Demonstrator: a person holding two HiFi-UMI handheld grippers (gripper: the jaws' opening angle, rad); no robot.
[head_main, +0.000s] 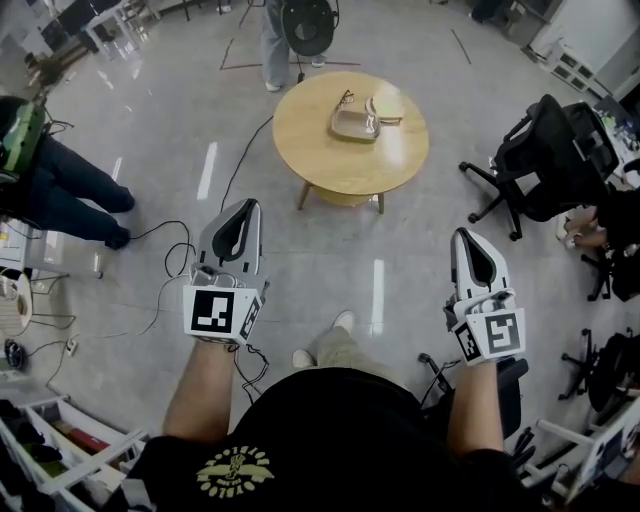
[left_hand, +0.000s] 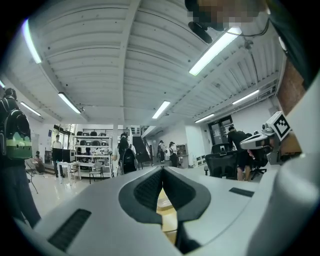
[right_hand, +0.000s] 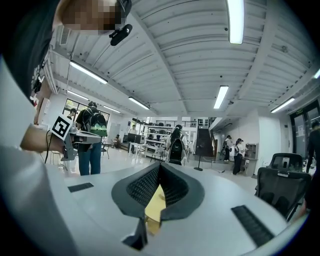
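Pale wood marks the round tabletop (head_main: 320, 150) ahead, and on it sits a shallow beige tray (head_main: 355, 123) with a few small things too distant to identify. It is the nearest thing to work on, and it lies well apart from both tools, across a stretch of grey floor (head_main: 400, 260) strung with black cables (head_main: 170, 250).

The left tool (head_main: 243, 205) is held out at waist height with its jaws pressed together at the tips and nothing between them. In the left gripper view (left_hand: 162, 170) only a sliver of tabletop shows through the gap below the ribbed pads. The right tool (head_main: 463, 235) is the same: jaws closed on nothing (right_hand: 159, 165) and pointing toward the tabletop.

I judge this to be an approach stage, with both tools carried empty and no contact made. A reach for the tray would first call for stepping in close over the cables, then spreading the jaws before lowering them to its rim.
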